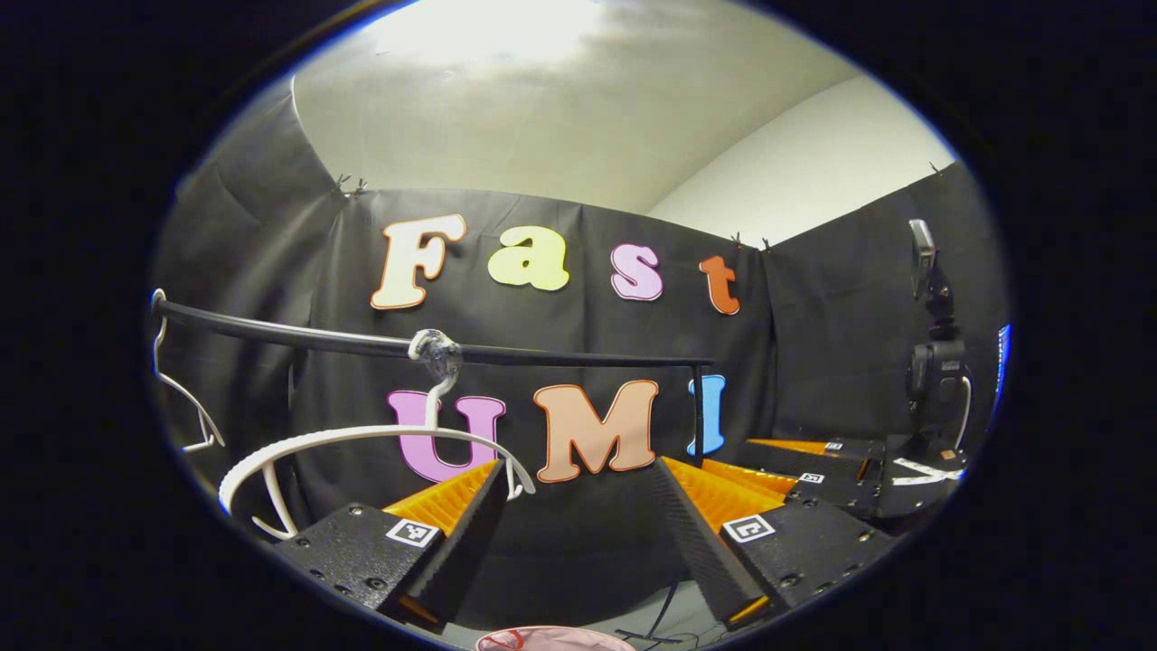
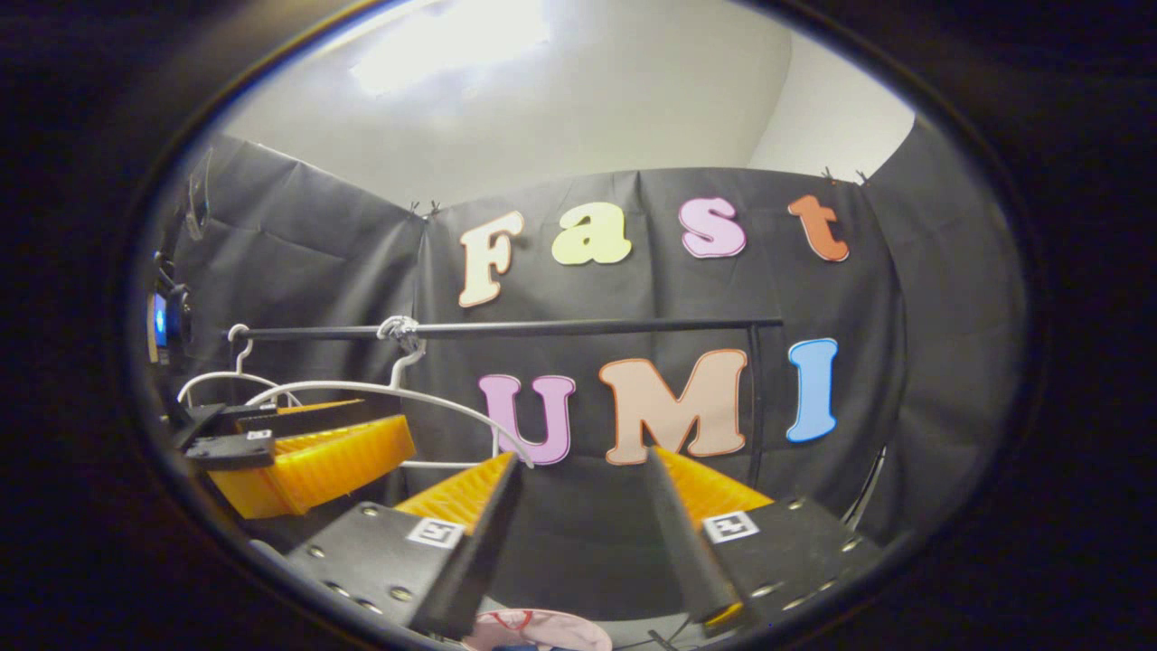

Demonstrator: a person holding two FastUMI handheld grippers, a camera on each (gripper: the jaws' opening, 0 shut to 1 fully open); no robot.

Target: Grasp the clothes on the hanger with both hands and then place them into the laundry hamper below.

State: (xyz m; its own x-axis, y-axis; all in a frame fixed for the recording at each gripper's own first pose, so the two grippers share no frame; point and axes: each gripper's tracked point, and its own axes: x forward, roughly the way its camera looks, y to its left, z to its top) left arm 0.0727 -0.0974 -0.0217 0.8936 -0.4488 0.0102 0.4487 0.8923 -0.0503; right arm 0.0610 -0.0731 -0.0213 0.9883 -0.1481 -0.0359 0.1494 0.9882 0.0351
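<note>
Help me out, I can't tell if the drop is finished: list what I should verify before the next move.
1. Left tongs empty: ok, jaws apart with nothing between them.
2. Right tongs empty: ok, jaws apart with nothing between them.
3. Hanger free of clothes: ok, it hangs bare on the rail.
4. Garment down below: ok, pink cloth lies under both tongs.
5. Cloth inside the hamper: cannot tell, just its top edge is in view.
6. Left tongs clear of the hanger: cannot tell, one finger overlaps the hanger's end in the left gripper view.
</note>
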